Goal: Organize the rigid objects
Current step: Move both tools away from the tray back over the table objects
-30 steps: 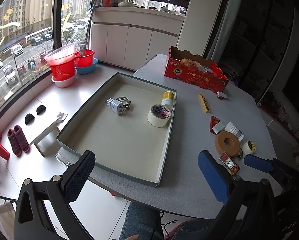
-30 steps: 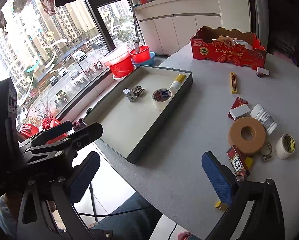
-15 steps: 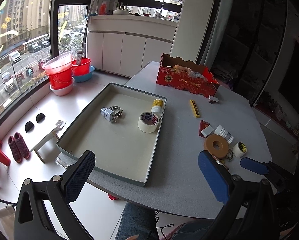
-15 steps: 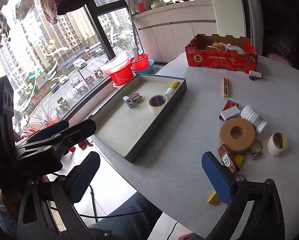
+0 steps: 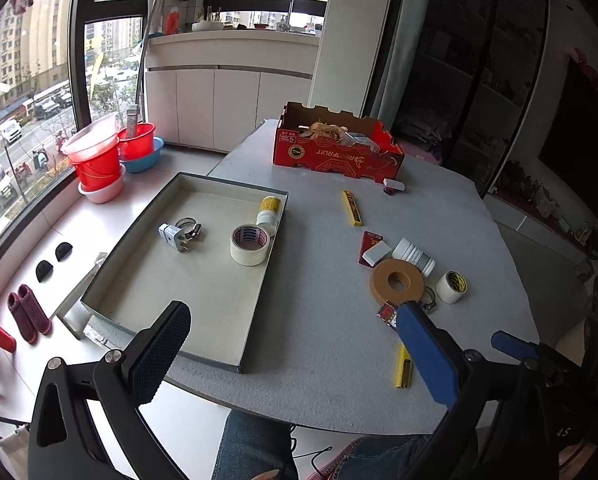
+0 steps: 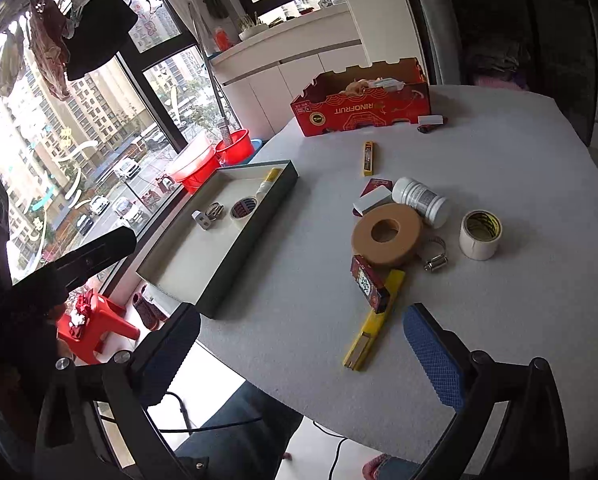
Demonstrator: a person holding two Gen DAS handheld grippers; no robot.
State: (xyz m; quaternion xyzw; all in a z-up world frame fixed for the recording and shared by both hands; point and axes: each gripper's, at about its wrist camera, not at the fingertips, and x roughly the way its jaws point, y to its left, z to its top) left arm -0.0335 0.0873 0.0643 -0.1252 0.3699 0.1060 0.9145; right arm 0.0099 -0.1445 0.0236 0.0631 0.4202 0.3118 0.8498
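Both grippers pulled back, spread, empty; yellow cutter (image 6: 373,320) lies just ahead of right gripper (image 6: 299,356).

Tape roll (image 5: 249,244) inside tray (image 5: 171,280)

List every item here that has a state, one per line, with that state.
left gripper: open, empty
right gripper: open, empty
tray: holds four items, mostly bare
white tape roll: flat, in tray
glue bottle: lying in tray
brown tape ring: flat on table
white jar: on its side
red carton: open-topped
yellow cutter: blade not visibly out
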